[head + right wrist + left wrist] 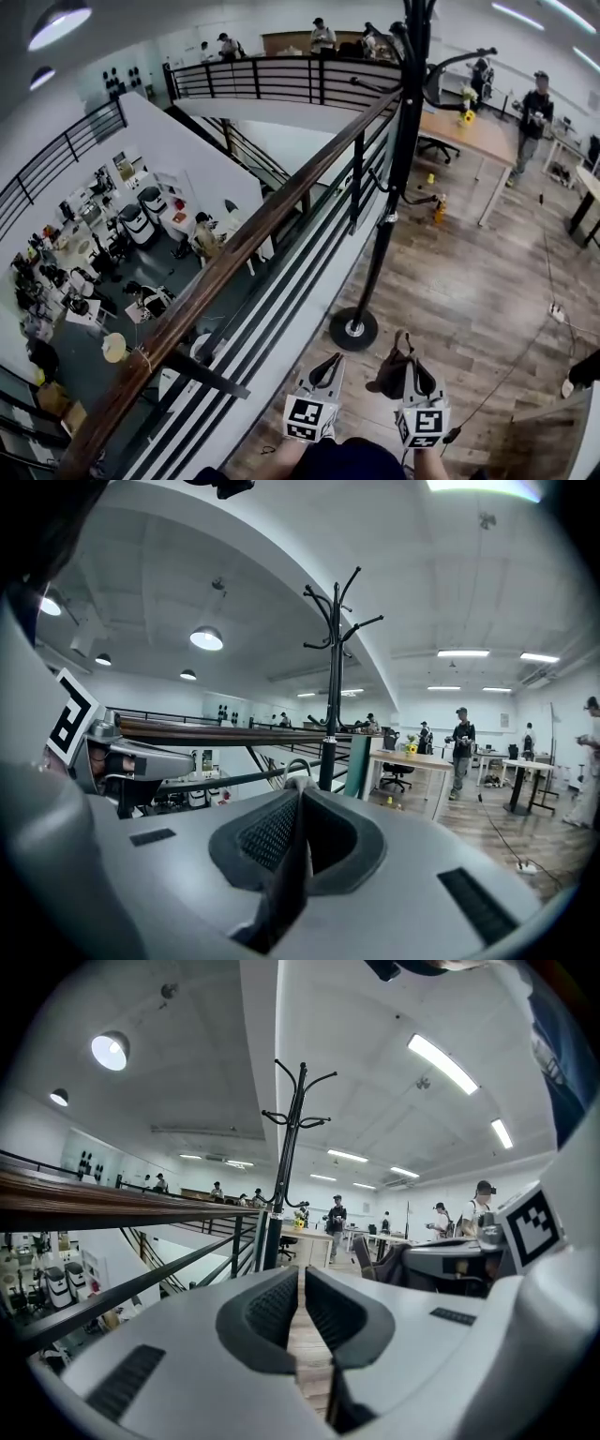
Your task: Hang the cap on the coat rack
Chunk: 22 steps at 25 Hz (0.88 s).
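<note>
Right tongs (298, 799) pinch dark cap (388, 374); left tongs (302, 1288) pressed together, empty; black coat rack (387, 211) ahead, beside railing (234, 255).

Both grippers sit side by side at the head view's 6 o'clock, pointing toward 12 and close to level. The left gripper (328, 364) has its jaws almost together with nothing between them. The right gripper (412, 364), toward 5 o'clock, is clamped on fabric of the cap (390, 371).
</note>
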Available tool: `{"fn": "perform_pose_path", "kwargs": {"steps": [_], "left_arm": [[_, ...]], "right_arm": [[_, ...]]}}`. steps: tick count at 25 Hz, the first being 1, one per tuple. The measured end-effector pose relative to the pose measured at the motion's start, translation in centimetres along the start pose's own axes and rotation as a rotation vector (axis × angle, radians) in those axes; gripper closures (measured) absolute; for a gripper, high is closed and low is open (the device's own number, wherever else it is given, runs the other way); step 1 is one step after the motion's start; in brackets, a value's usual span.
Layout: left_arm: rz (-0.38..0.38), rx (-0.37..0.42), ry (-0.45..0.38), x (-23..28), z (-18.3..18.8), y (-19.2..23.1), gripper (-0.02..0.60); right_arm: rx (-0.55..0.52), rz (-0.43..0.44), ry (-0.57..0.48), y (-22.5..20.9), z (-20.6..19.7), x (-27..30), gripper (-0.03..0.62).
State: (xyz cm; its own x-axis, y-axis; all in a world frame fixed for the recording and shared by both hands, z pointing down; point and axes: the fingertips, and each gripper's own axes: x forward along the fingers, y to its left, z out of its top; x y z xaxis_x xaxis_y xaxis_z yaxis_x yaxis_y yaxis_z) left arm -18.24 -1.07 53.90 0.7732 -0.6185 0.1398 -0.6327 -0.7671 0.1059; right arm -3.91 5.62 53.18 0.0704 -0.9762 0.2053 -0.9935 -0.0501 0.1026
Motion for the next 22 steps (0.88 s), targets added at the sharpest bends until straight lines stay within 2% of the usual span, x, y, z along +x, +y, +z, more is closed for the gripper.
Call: {"fn": "perform_pose_path", "kwargs": {"steps": [6,11,22], "left_arm": [[-0.043,0.002,0.022,1.7,-0.4,-0.3,0.577],[-0.073,0.025,0.041,4.3,-0.4,-1.2,0.577],[-0.021,0.022,0.042,16.5,2.2,-1.9,0.577]], "right_arm": [[0.004,-0.051,0.005,-1.4,-0.1,0.1,0.571],[0.025,-0.093,-0.011,-4.2,0.1,0.8,0.571],[0.028,-0.018,-0.053,-13.6,2.4,10.0,0.571]]}}
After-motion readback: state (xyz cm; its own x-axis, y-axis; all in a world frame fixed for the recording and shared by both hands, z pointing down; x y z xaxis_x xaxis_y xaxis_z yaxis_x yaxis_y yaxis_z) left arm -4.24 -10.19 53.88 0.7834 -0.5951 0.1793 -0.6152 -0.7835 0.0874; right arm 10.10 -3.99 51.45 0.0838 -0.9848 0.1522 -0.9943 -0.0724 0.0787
